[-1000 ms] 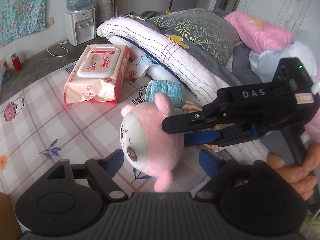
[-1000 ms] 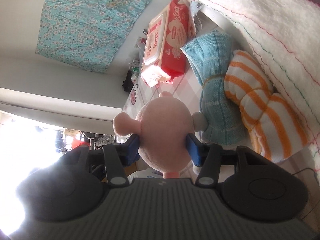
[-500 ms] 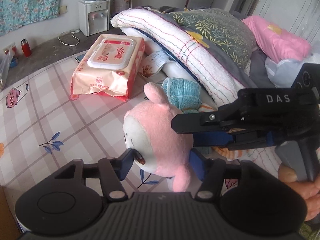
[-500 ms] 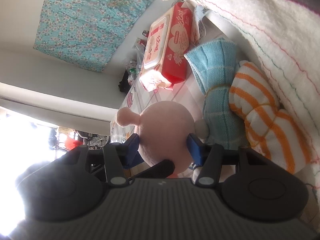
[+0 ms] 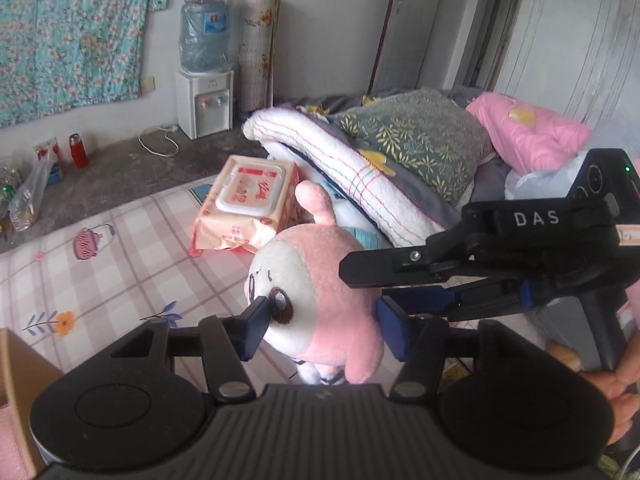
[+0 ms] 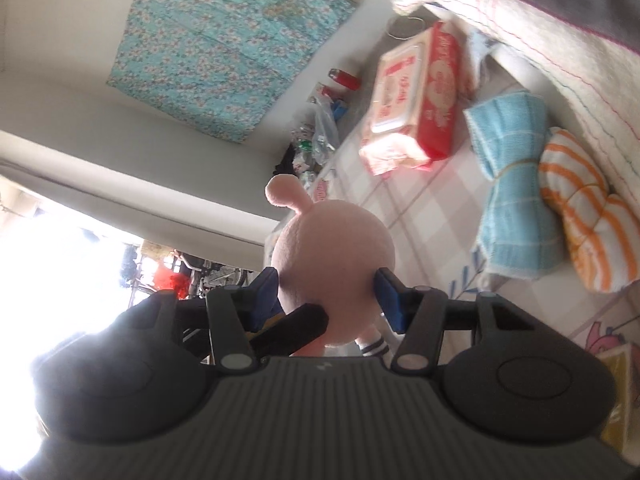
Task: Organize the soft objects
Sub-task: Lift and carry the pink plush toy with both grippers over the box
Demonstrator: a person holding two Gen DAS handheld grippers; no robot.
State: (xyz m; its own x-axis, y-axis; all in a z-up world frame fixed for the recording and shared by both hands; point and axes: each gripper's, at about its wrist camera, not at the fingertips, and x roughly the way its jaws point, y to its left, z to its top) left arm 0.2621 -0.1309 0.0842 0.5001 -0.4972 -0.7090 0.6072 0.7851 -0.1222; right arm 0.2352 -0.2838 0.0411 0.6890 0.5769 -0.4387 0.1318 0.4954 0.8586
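Observation:
A pink plush toy (image 5: pixel 320 280) with a white face hangs in the air, held from two sides. My left gripper (image 5: pixel 326 330) is shut on its head, one finger by its eye. My right gripper (image 6: pixel 326 300) is shut on the plush toy (image 6: pixel 334 264) from behind, and its black body (image 5: pixel 500 256) reaches in from the right in the left wrist view. A blue knitted roll (image 6: pixel 516 184) and an orange-striped roll (image 6: pixel 588 212) lie on the checked mat (image 5: pixel 112 256) below.
A red and pink wet-wipes pack (image 5: pixel 248 204) lies on the mat. Folded blankets and pillows (image 5: pixel 400 152) are piled behind it. A water dispenser (image 5: pixel 206 80) stands at the wall. A cardboard box edge (image 5: pixel 16 364) is at the lower left.
Both grippers rose with the plush toy, lifting it off the mat. My left gripper closed on its head; it was open a second ago.

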